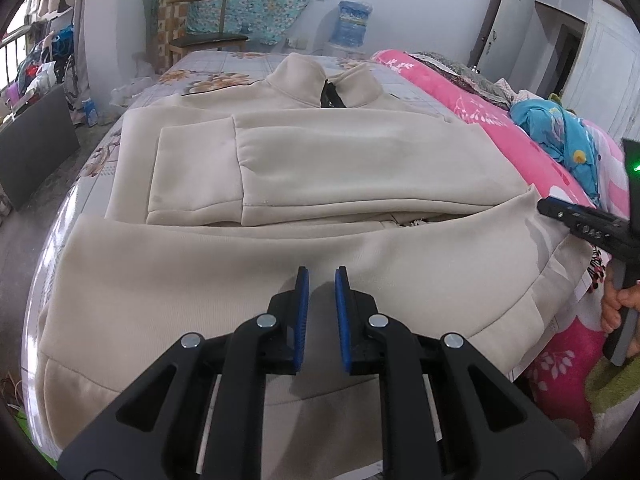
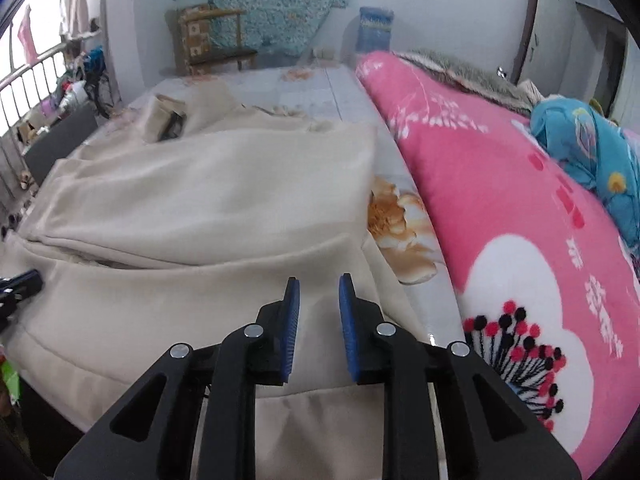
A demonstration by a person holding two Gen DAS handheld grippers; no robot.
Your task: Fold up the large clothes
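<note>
Left wrist – cream jacket (image 1: 320,160), floral bed (image 1: 240,62)

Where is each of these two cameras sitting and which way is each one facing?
Left wrist: on the left gripper, angled down over the beige jacket's near hem towards its collar; the right gripper's tip and a hand show at right.
Right wrist: on the right gripper, angled down over the jacket's right edge beside the pink quilt; the left gripper's tip shows at left.
Shared: jacket, quilt, wooden chair, water bottle.
</note>
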